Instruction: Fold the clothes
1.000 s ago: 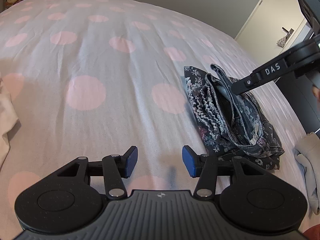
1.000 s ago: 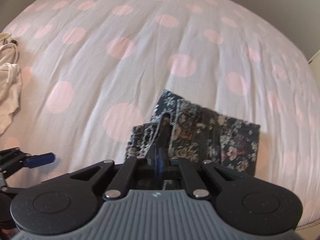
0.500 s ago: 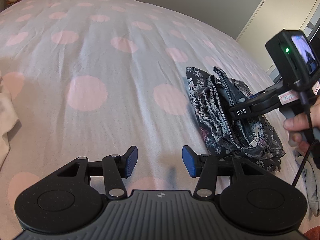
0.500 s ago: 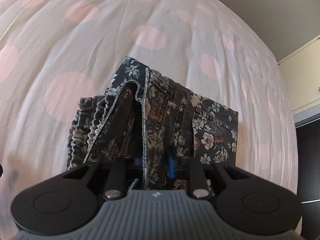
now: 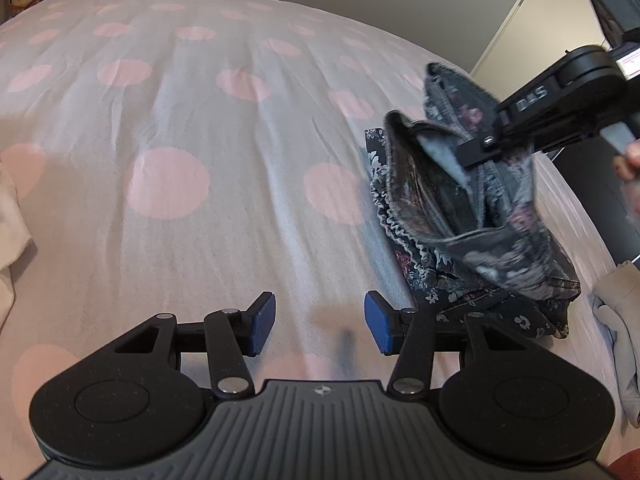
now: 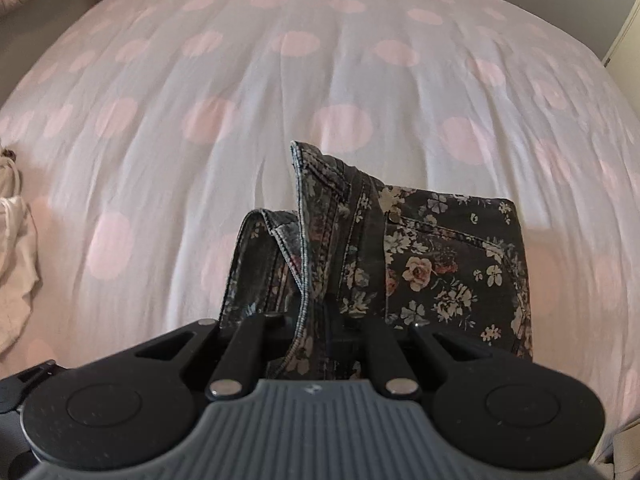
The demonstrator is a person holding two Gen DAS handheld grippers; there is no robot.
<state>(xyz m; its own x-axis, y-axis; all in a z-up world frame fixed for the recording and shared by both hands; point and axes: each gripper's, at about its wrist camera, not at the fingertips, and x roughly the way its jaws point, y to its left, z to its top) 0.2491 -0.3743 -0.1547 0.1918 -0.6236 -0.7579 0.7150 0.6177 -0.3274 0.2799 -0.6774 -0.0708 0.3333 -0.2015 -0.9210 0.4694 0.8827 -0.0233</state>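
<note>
Since a second ago our right gripper [image 6: 316, 336] lifts the floral jeans [image 6: 432, 272], jaws closing on denim; left gripper [image 5: 319, 320] half-open, empty; next: lay the fold flat.

The bedsheet [image 6: 240, 120] is pale white with large pink dots. The jeans [image 6: 440, 264] are dark grey denim printed with cream and pink flowers. The left gripper [image 5: 320, 320] is black with blue pads [image 5: 264, 320]. A cream cloth [image 6: 16, 264] lies at the edge.
</note>
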